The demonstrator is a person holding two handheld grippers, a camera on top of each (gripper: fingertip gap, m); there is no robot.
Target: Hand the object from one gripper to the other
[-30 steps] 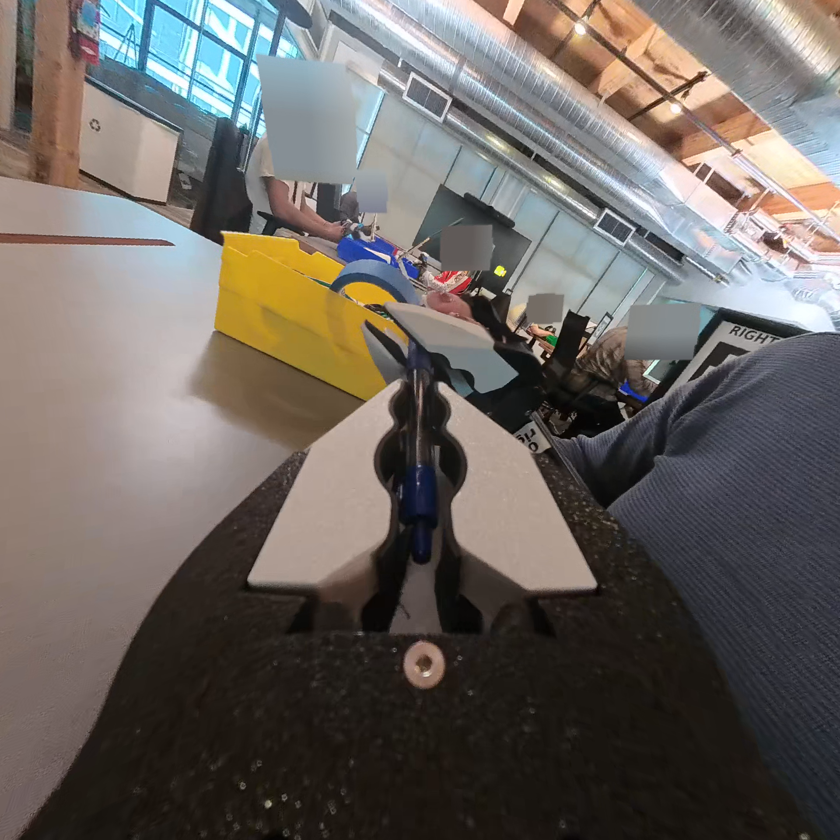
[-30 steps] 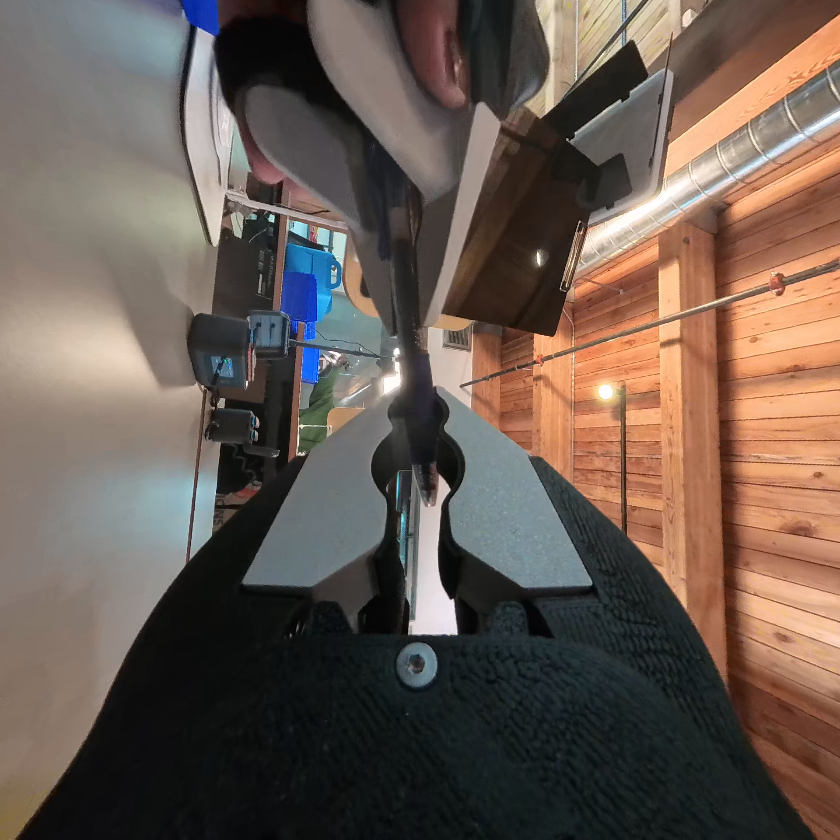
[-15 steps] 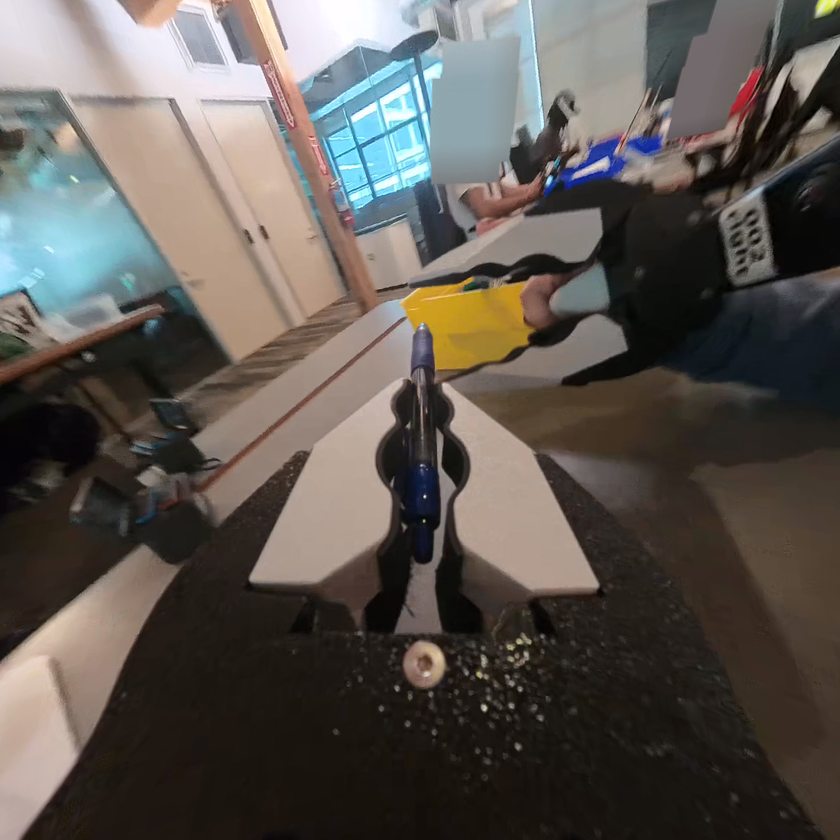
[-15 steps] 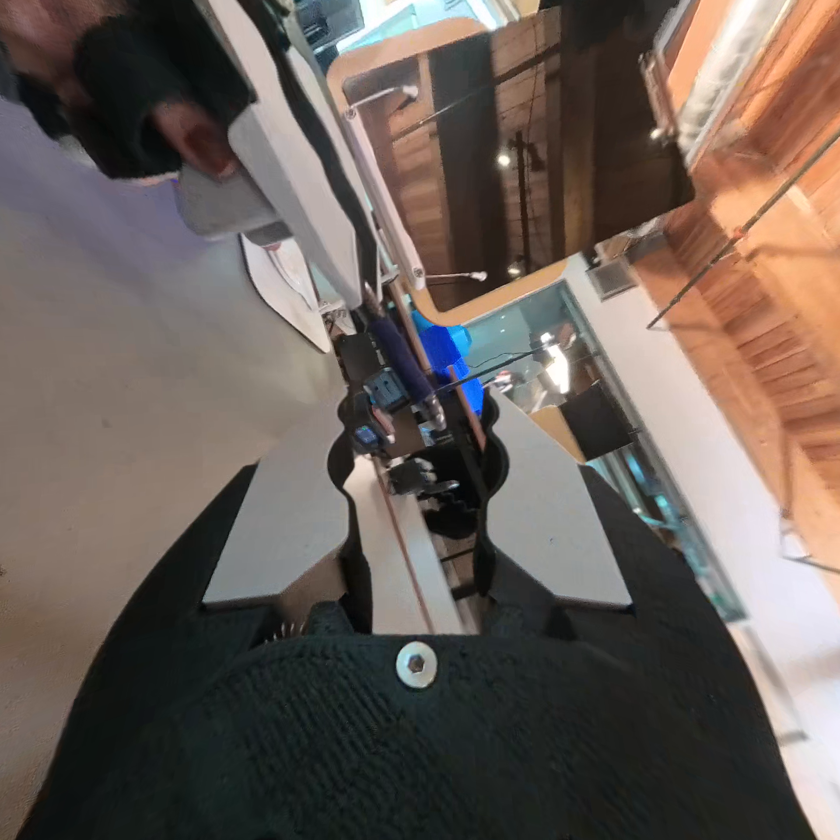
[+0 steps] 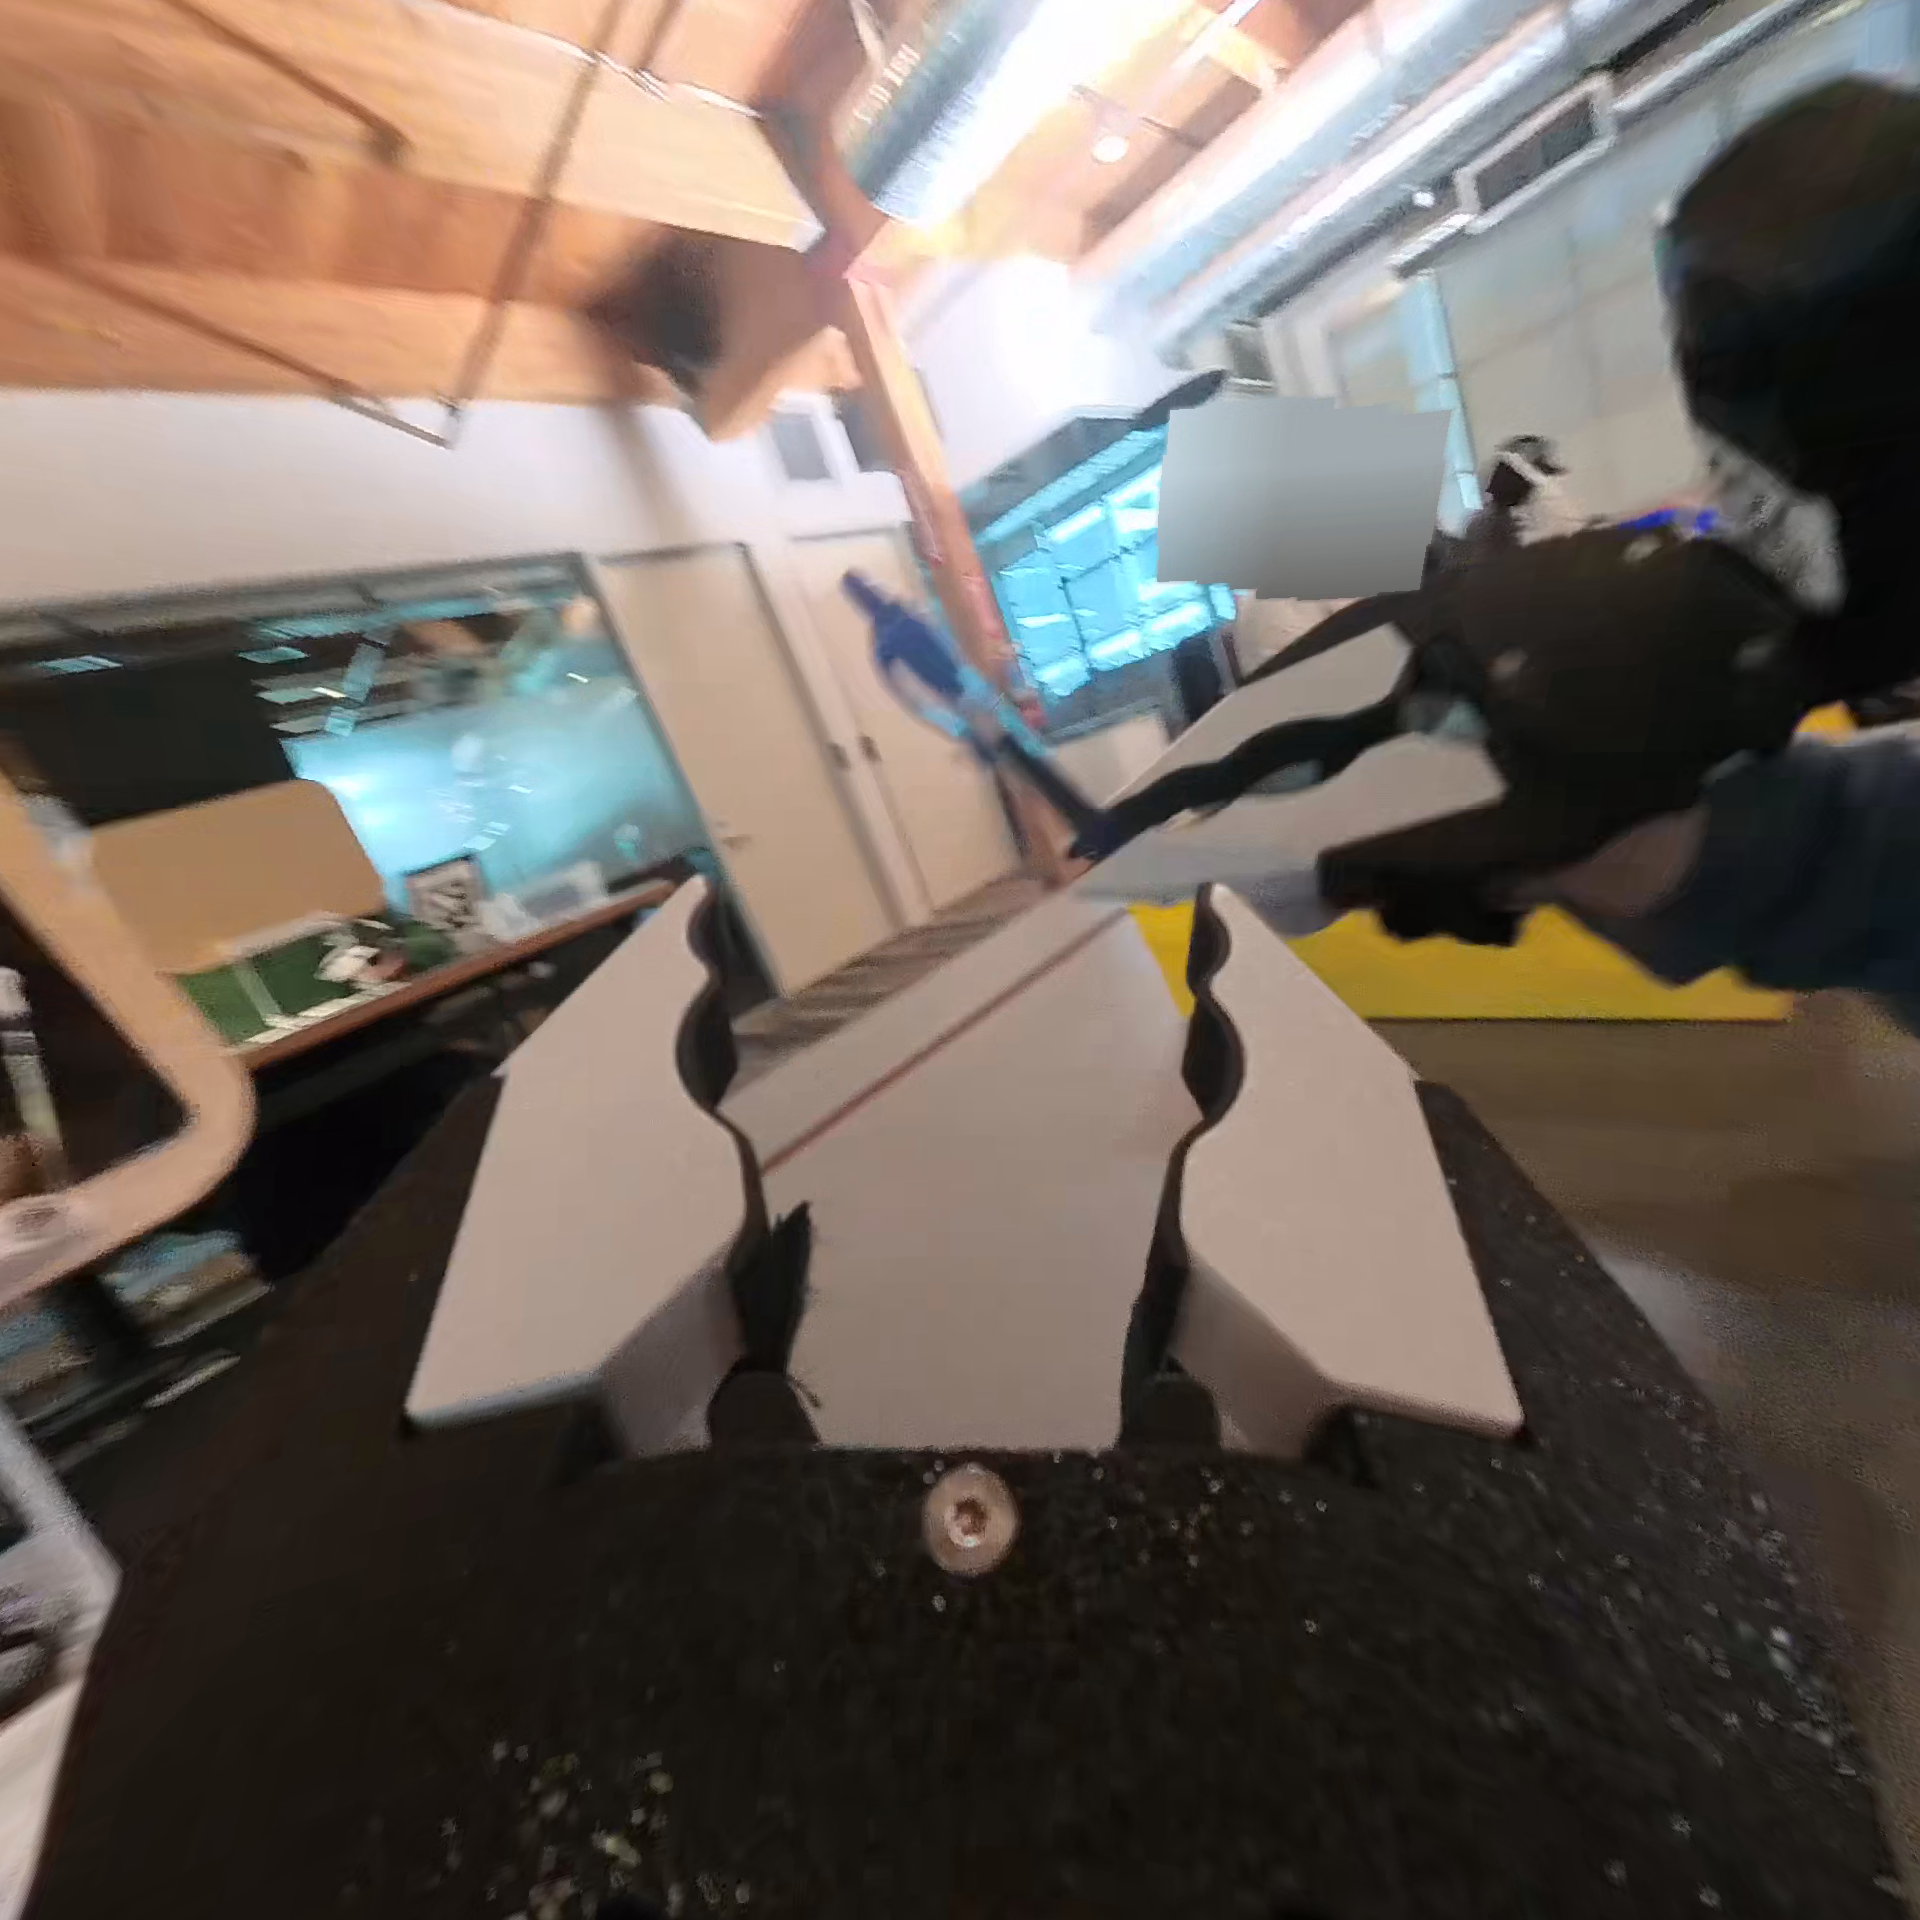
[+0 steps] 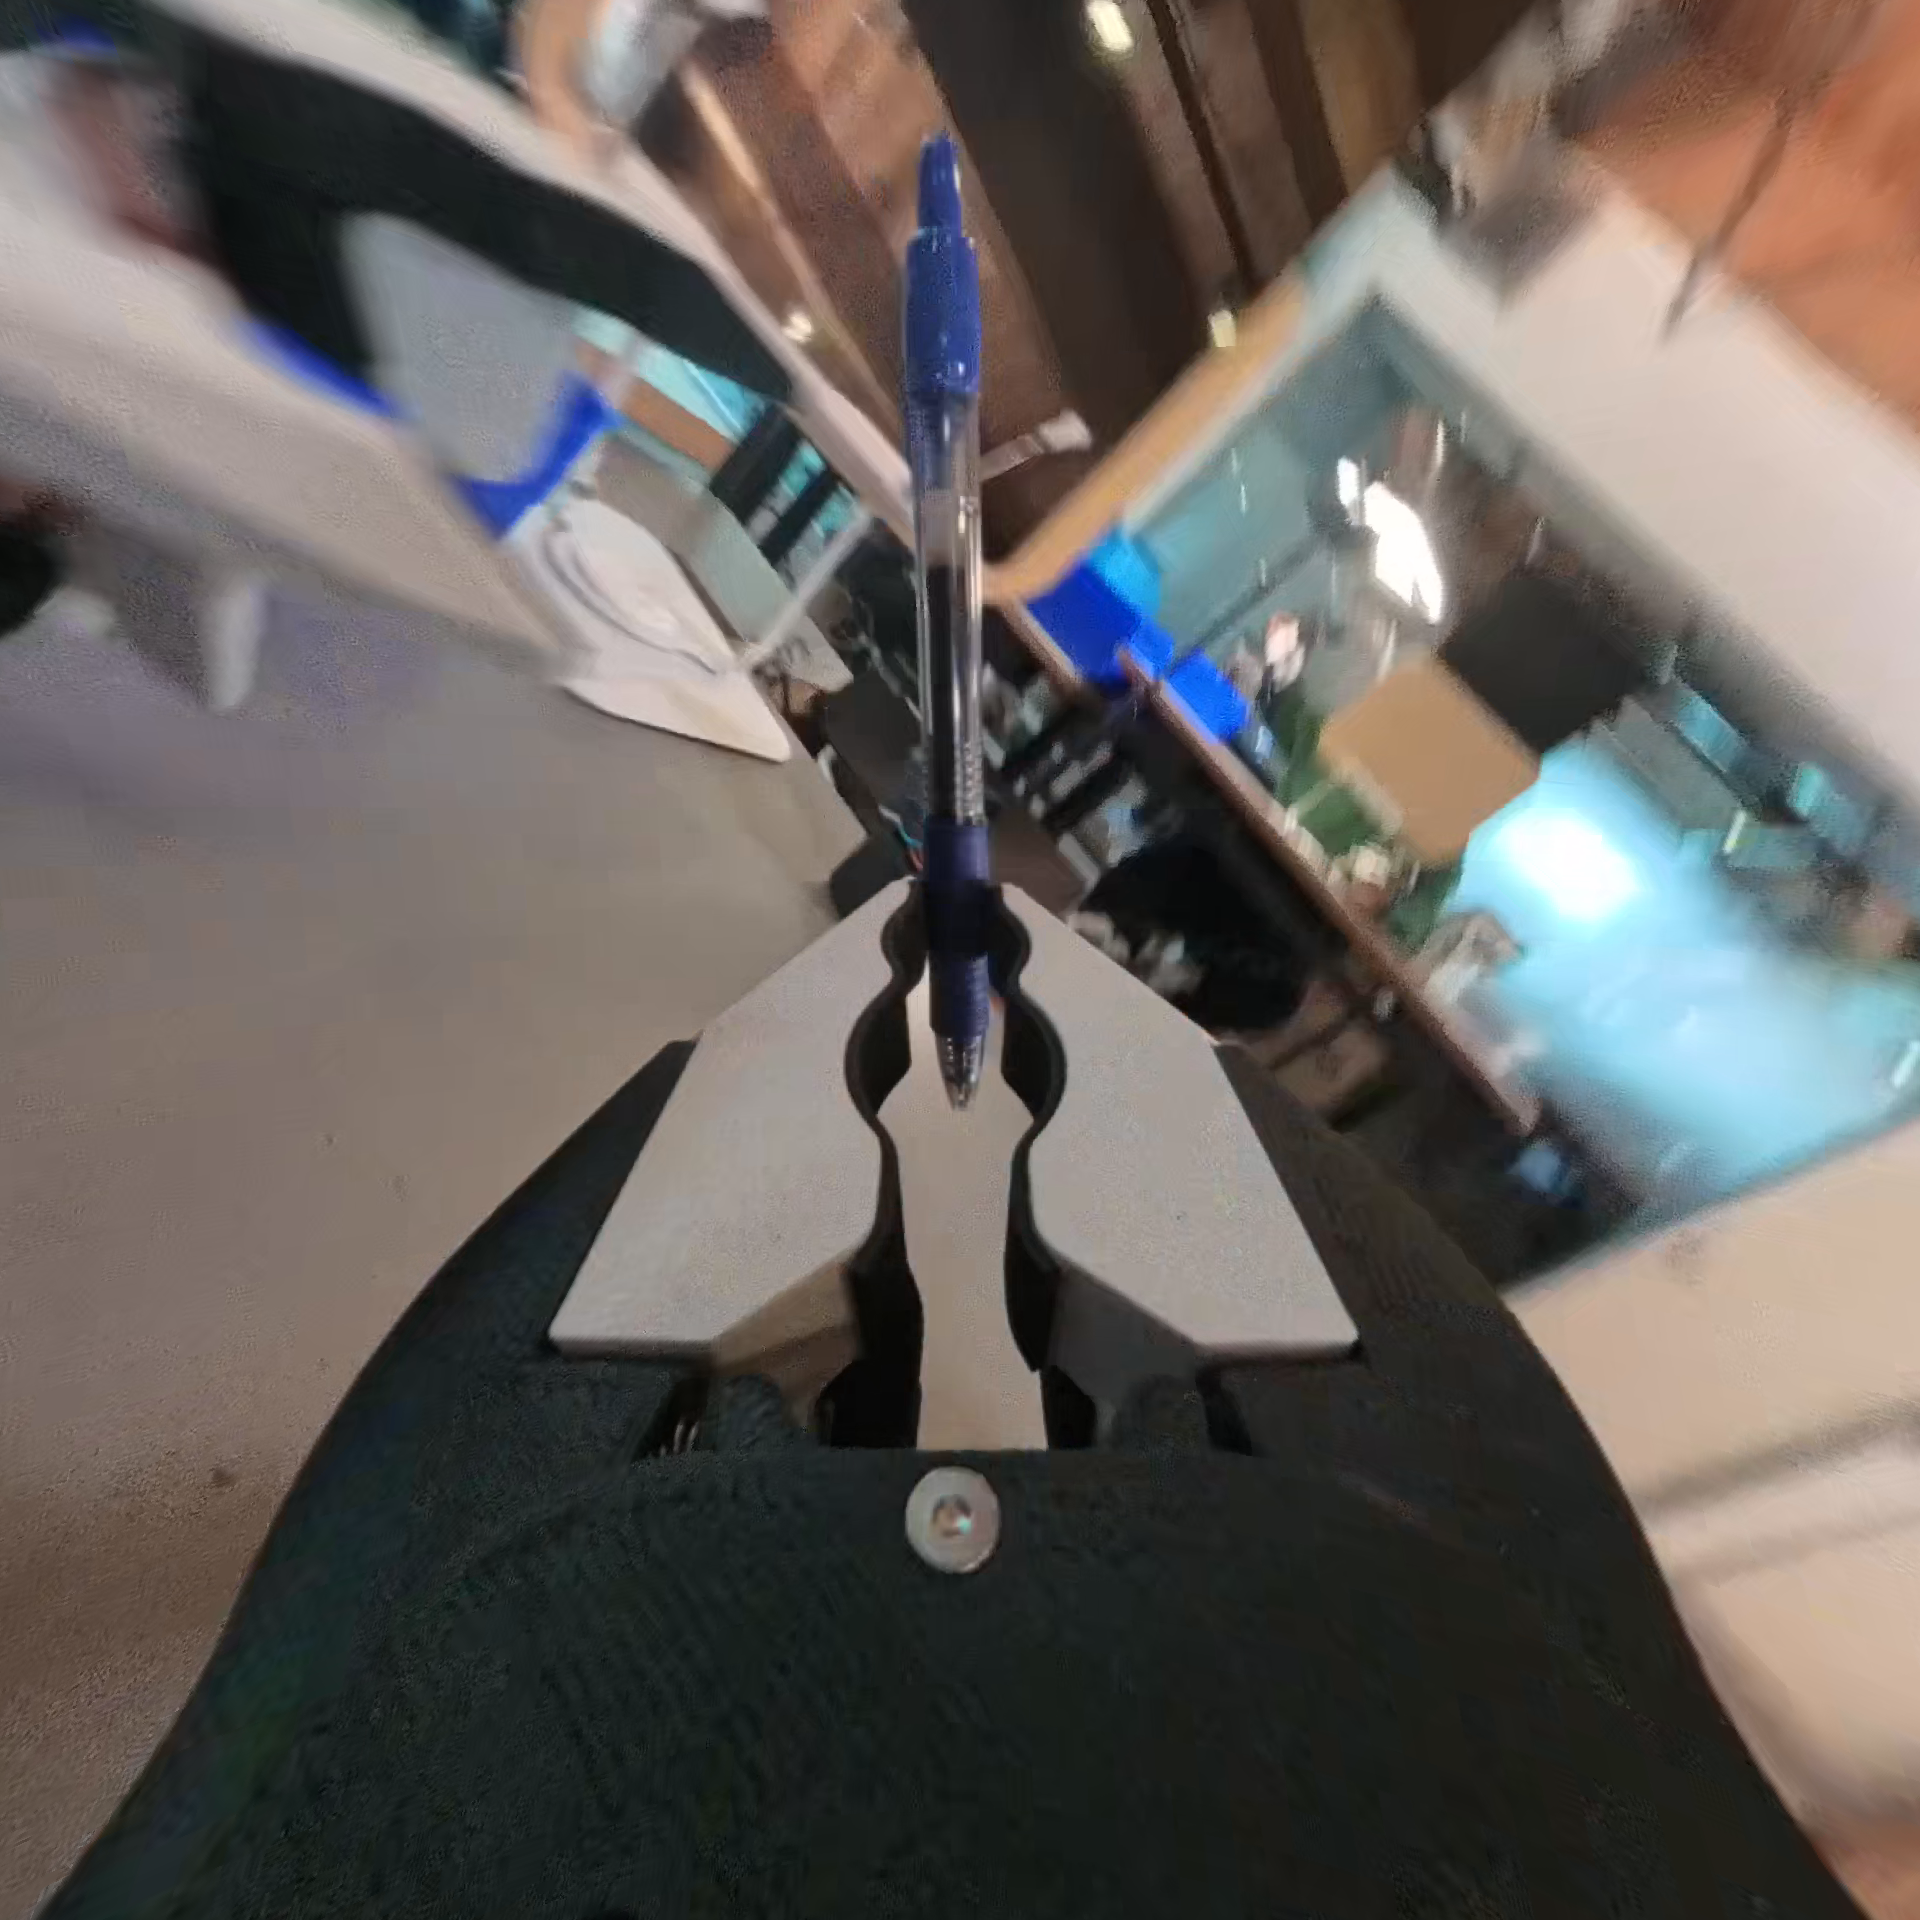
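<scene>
Two grippers were in use, and only one carried anything. Nearest in the right wrist view, the right gripper (image 6: 961, 914) had its grey fingers (image 6: 790, 1122) pinched at the tips around the rubber grip of a blue pen (image 6: 951, 644). The writing tip pointed back toward the camera, inside the scalloped gap, while the clear barrel and blue clicker end stuck straight out ahead. Below and to the left lay the pale table (image 6: 312, 987), and farther off a blurred room with blue bins (image 6: 1101, 603).

The left wrist view showed what that one could not: the left gripper (image 5: 956, 935) stood wide apart with nothing between its fingers (image 5: 592, 1143), only the table (image 5: 977, 1195) visible through the gap. Just past its fingertips, to the upper right, the right gripper (image 5: 1226, 821) reached in from the side, tilted slightly downward, held in a person's hand (image 5: 1621, 883) with a dark sleeve (image 5: 1818, 862). The pen (image 5: 956, 686) jutted from it, up and to the left, smeared by motion. A yellow bin (image 5: 1558, 987) sat on the table behind, with doors (image 5: 831, 727) beyond.
</scene>
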